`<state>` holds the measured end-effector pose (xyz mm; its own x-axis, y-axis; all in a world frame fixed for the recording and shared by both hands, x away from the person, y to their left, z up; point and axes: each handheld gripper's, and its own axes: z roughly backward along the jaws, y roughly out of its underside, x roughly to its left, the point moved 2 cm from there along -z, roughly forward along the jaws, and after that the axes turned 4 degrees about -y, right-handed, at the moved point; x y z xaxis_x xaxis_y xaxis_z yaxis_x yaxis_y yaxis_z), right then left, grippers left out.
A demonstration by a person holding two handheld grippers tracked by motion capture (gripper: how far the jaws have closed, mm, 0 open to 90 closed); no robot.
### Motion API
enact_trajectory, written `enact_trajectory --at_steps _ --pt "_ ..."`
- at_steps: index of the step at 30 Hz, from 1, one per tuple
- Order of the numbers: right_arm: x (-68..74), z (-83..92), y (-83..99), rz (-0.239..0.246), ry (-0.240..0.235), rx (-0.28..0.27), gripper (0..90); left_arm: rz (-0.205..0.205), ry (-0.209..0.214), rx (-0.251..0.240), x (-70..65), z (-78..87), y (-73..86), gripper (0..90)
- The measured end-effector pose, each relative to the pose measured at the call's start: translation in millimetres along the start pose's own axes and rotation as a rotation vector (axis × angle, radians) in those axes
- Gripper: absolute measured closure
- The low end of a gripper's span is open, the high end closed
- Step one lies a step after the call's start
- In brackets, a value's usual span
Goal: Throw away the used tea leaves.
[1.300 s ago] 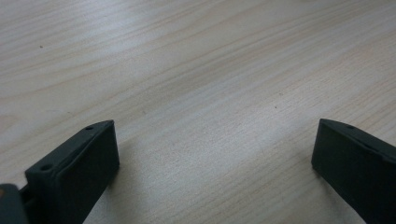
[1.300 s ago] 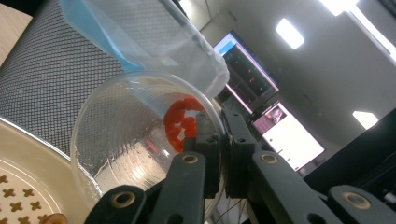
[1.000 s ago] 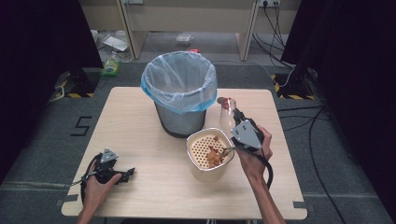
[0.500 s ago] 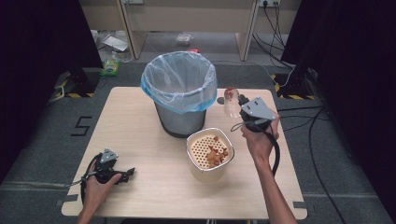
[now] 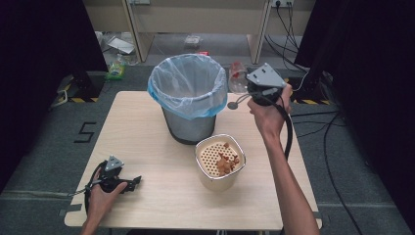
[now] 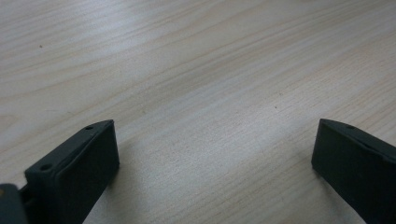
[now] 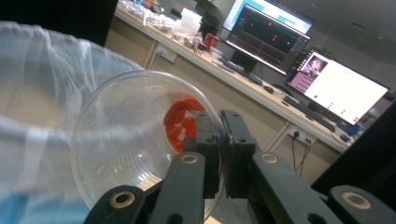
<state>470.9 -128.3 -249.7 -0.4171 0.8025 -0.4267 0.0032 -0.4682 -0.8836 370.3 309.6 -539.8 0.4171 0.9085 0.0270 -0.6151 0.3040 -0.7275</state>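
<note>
Where the wooden surface (image 5: 147, 127) runs toward its near left corner, the left gripper (image 5: 128, 183) lies low in the person's left hand (image 5: 100, 196), and the left gripper view shows its two black jaws standing wide apart with bare wood grain between them. Farther right, at the middle back of the surface, stands a grey trash bin (image 5: 188, 100) lined with a pale blue plastic bag (image 7: 42, 107). Nearer the person and just right of the bin sits a cream perforated container (image 5: 220, 159) with brownish scraps inside. Right of the bin's rim, the right hand (image 5: 266, 112) holds the right gripper (image 7: 223, 154) raised above the surface. Its jaws are pressed together on the rim of a clear plastic cup (image 7: 135, 144), which lies tilted on its side beside the bag's edge, with red-orange pieces (image 7: 181, 122) resting against its inner wall near the jaws.
</note>
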Motion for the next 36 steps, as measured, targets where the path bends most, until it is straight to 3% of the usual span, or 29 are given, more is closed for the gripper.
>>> enact_trajectory --at_steps 2,6,7,18,24,36 --pt "5.5 -10.6 -17.3 -0.005 -0.022 -0.008 86.7 0.000 0.000 0.000 0.0 0.0 0.0 0.0" --pt "15.5 -25.3 -31.5 -0.005 -0.057 -0.003 86.6 0.000 0.000 0.000 -0.1 0.1 0.0 0.0" --pt "24.5 -36.2 -39.2 -0.006 -0.078 0.005 86.6 0.000 0.000 0.000 -0.1 0.1 0.0 0.0" --pt "70.6 -90.5 -54.9 0.014 -0.168 0.073 86.6 0.000 0.000 0.000 0.0 0.1 0.0 0.0" --pt "80.1 -104.0 -54.3 0.014 -0.187 0.105 86.6 0.000 0.001 0.000 0.0 0.1 0.0 0.0" --pt "82.6 -113.3 -57.5 0.014 -0.219 0.151 86.6 0.001 0.002 0.003 0.4 -0.2 -0.2 0.0"
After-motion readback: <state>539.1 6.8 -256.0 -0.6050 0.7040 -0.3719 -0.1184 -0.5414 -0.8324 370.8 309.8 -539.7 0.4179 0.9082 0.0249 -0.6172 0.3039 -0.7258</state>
